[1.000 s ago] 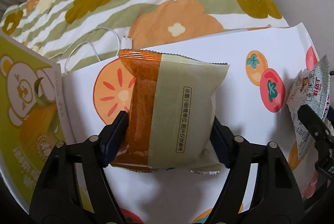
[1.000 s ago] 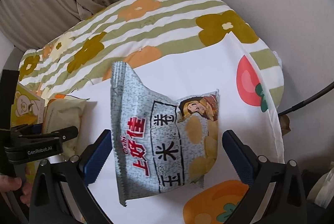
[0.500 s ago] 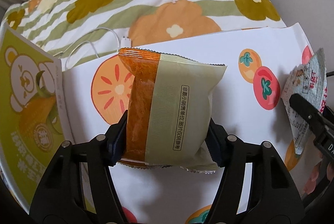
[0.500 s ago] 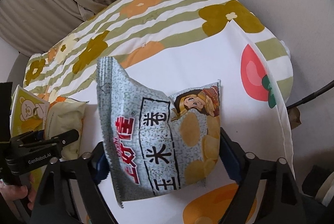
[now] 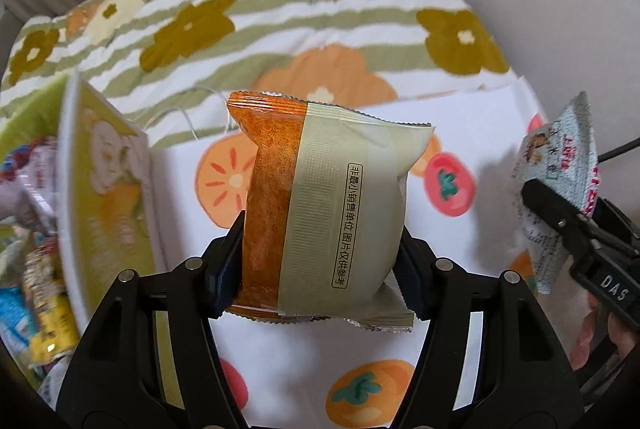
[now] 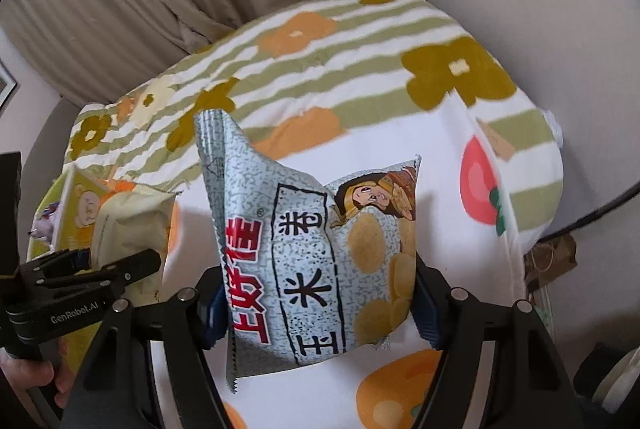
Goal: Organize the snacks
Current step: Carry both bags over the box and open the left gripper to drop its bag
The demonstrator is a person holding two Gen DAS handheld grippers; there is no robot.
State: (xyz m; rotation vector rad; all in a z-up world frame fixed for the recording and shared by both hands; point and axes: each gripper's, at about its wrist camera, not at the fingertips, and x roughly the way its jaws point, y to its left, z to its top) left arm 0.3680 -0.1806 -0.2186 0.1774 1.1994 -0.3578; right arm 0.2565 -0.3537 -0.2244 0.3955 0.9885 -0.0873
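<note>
A bed carries everything here, covered by a green-striped quilt (image 5: 280, 25) with orange and olive flowers that fills the view beyond both pairs of jaws. On the quilt lies a white cloth (image 5: 472, 133) printed with orange and red fruit, spreading under and ahead of the jaws. A thin white cable (image 5: 180, 115) curls on the quilt past the cloth's far edge, and a green box (image 5: 108, 185) with a bear picture stands to the left of the left jaws.

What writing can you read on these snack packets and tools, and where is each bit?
"非最小销售单位 图片仅供参考": orange and cream snack packet, boxed.
"上好佳", "玉米卷": grey corn-roll packet.
"DAS": right gripper, cut off.
"GenRobot.AI": left gripper.
Green bear box: print too blurred.
</note>
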